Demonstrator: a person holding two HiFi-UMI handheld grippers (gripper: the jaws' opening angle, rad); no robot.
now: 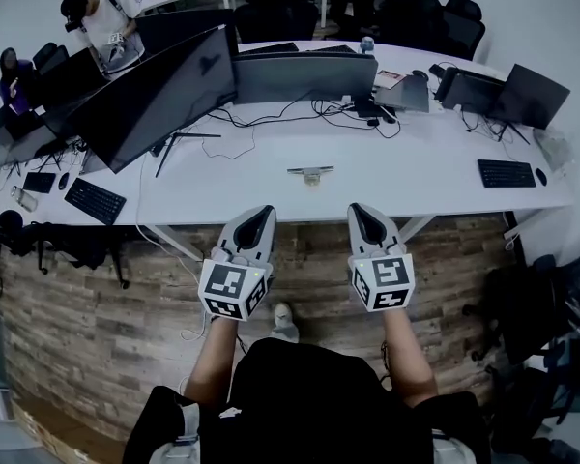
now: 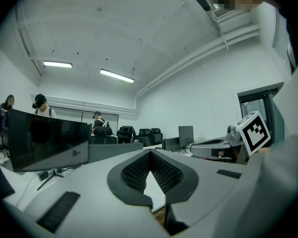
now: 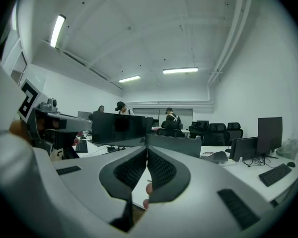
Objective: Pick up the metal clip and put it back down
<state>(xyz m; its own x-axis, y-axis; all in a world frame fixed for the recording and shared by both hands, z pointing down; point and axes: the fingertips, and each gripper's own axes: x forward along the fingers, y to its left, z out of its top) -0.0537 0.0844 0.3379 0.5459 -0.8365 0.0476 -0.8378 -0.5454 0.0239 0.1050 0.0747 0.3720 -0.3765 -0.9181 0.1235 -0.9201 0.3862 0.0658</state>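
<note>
A flat, silvery metal clip (image 1: 310,173) is seen lying on the smooth white tabletop (image 1: 435,177), beyond both grippers; the grey left gripper (image 1: 262,210) and right gripper (image 1: 361,208) are held with their ribbed dark jaws pressed together, nothing between them.

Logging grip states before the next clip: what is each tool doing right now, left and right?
Left tool: closed, holding nothing.
Right tool: closed, holding nothing.

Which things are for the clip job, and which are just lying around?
For the job: metal clip, left gripper, right gripper (both shut), white desk.
Just lying about: big monitor, keyboard, cables, office chairs.
</note>
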